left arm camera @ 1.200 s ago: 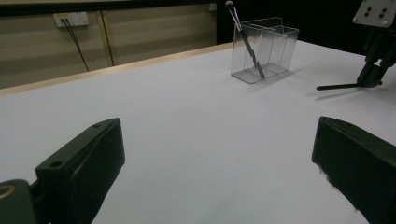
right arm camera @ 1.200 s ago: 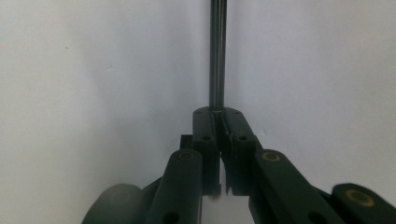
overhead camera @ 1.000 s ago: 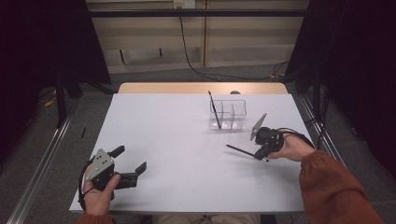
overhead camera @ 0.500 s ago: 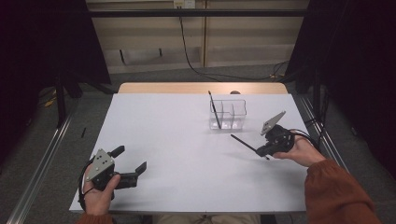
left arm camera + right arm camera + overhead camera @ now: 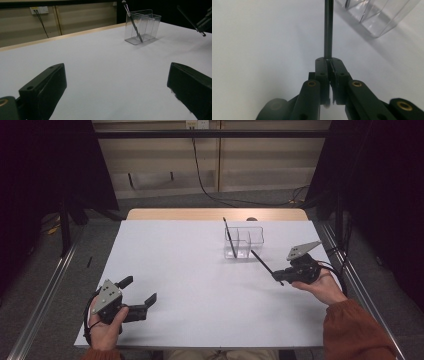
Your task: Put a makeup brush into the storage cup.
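A clear plastic holder [image 5: 244, 242] with compartments stands on the white table [image 5: 190, 270], right of the middle toward the back. A thin dark brush [image 5: 230, 237] leans in it. My right gripper [image 5: 278, 276] is just right of and nearer than the holder, shut on a thin black stick [image 5: 262, 264] that points up-left toward the holder. In the right gripper view the jaws [image 5: 329, 65] pinch the stick [image 5: 328, 27], with the holder [image 5: 377, 15] ahead. My left gripper [image 5: 140, 290] rests open near the front left, nothing between its jaws [image 5: 116, 85].
Seen from the left gripper, the holder [image 5: 143, 26] and its brush [image 5: 132, 21] stand far across the bare white sheet. A wooden strip [image 5: 215, 214] edges the table's far side. Metal rails run along both sides of the table.
My right hand has shifted to the right and a little up with the stick, which has swung from lying leftward to pointing at the holder. The left gripper has stayed put.
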Available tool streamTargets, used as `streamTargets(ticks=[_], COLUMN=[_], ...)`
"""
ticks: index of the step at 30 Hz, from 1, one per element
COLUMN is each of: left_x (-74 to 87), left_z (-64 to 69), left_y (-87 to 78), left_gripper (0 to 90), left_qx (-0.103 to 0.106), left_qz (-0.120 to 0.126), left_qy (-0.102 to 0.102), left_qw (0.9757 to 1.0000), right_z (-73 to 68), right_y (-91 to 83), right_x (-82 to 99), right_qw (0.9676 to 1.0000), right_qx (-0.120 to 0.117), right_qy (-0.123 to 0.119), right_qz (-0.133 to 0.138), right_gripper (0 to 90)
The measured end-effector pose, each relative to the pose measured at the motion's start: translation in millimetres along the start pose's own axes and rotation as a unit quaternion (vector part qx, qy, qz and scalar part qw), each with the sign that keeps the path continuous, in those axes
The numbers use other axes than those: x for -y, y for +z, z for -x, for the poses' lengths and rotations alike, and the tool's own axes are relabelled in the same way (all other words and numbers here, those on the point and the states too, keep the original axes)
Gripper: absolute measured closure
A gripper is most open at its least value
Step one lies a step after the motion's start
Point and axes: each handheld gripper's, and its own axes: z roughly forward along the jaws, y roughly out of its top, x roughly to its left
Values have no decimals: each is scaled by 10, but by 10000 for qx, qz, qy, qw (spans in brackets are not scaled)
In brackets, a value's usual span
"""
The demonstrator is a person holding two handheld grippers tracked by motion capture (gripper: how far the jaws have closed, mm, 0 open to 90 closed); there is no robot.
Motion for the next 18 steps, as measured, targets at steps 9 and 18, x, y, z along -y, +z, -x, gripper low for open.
streamTargets(ticks=[9,18], left_x=[0,2], left_z=[1,-4], left_y=[2,-6], left_gripper=[25,25], left_qx=[-1,15], left_qz=[-1,19], left_qy=[1,-56], left_qw=[10000,10000], right_z=[69,20], right_y=[-74,-150], right_x=[89,83], right_qw=[9958,9852], right_qx=[201,318], right_qy=[517,585], right_qz=[735,1577], right_gripper=[849,848])
